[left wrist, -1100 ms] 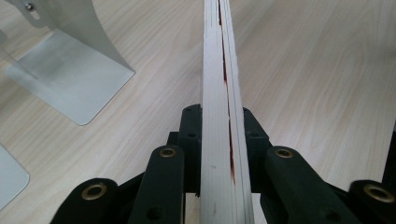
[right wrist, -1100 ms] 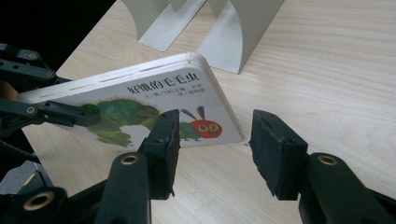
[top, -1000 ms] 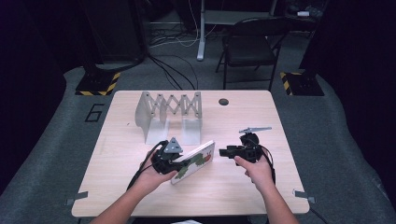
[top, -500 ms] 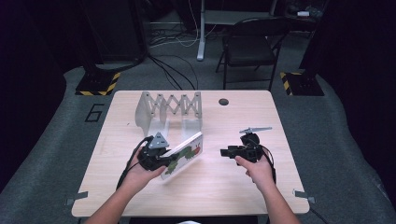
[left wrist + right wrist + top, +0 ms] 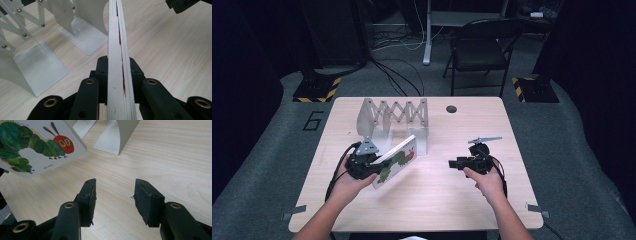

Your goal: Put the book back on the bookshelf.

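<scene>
A: Left gripper?
B: Clamped on the picture book, jaws either side of the page edges in the left gripper view. Book held tilted, left of centre in the high view, just in front of the white bookend rack.

A: Right gripper?
B: Jaws apart, nothing between, low over bare wood right of centre. Caterpillar cover at upper left of the right gripper view.

A: Surface?
B: Light wood table, round dark grommet near the far edge.

A: Room?
B: Grey carpet, folding chair top centre, cables, yellow-black striped bases at upper left and upper right.
</scene>
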The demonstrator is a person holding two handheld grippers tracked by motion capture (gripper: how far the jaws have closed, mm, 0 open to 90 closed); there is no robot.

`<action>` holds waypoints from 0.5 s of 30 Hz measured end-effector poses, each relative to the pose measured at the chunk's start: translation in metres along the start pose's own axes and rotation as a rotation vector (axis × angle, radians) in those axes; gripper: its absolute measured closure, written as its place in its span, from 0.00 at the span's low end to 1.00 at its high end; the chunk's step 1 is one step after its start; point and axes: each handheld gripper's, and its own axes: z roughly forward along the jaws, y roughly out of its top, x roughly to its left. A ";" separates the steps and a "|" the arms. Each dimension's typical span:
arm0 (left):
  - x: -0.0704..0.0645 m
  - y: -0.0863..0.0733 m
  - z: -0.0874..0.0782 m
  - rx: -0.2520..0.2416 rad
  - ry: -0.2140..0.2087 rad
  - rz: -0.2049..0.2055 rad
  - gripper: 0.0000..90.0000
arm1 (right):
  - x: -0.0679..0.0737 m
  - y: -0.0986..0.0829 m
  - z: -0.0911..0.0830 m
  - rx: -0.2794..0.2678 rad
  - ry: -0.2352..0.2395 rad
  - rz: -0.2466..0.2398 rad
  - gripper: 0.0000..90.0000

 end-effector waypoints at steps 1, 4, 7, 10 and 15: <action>0.000 0.000 0.000 0.000 0.000 0.000 0.84 | 0.000 0.000 0.000 0.000 0.000 0.000 0.58; 0.003 -0.003 -0.003 -0.004 0.014 -0.005 0.84 | 0.000 0.000 0.000 -0.002 0.001 0.001 0.58; 0.006 -0.007 -0.007 -0.003 0.017 -0.021 0.84 | 0.000 0.000 0.000 -0.003 0.001 0.004 0.58; 0.012 -0.012 -0.011 0.002 0.031 -0.024 0.84 | 0.000 0.000 0.001 -0.001 0.001 -0.004 0.58; 0.022 -0.022 -0.019 -0.001 0.061 -0.046 0.84 | 0.000 0.000 0.002 0.002 0.000 0.001 0.58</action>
